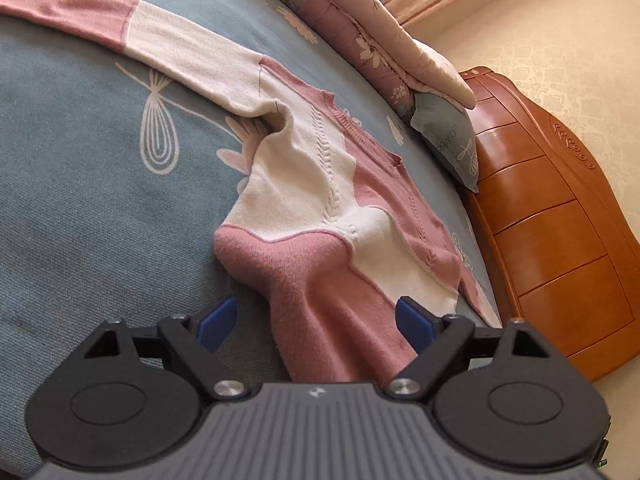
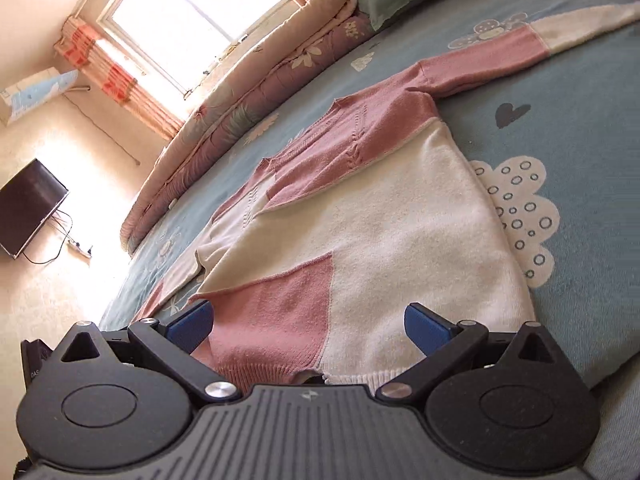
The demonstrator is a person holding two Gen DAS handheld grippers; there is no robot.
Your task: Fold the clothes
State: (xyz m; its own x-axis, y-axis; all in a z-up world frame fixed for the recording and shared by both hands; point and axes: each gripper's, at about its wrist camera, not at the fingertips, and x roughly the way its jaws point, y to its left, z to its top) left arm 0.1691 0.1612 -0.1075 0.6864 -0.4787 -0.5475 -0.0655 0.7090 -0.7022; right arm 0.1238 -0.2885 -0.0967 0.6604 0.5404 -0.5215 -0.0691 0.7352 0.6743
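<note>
A pink and white knit sweater lies spread on the blue patterned bedspread, one sleeve stretched toward the far left. My left gripper is open over its pink lower corner, blue pads apart on either side of the fabric, not pressing it. In the right wrist view the same sweater lies front up, with its ribbed hem nearest the camera. My right gripper is open above that hem, the pink and white panels showing between its spread blue pads. The other sleeve runs to the upper right.
A rolled floral quilt and a grey pillow lie along the far side of the bed. A wooden headboard stands at the right. In the right wrist view, a window, curtains and a dark screen stand by the wall.
</note>
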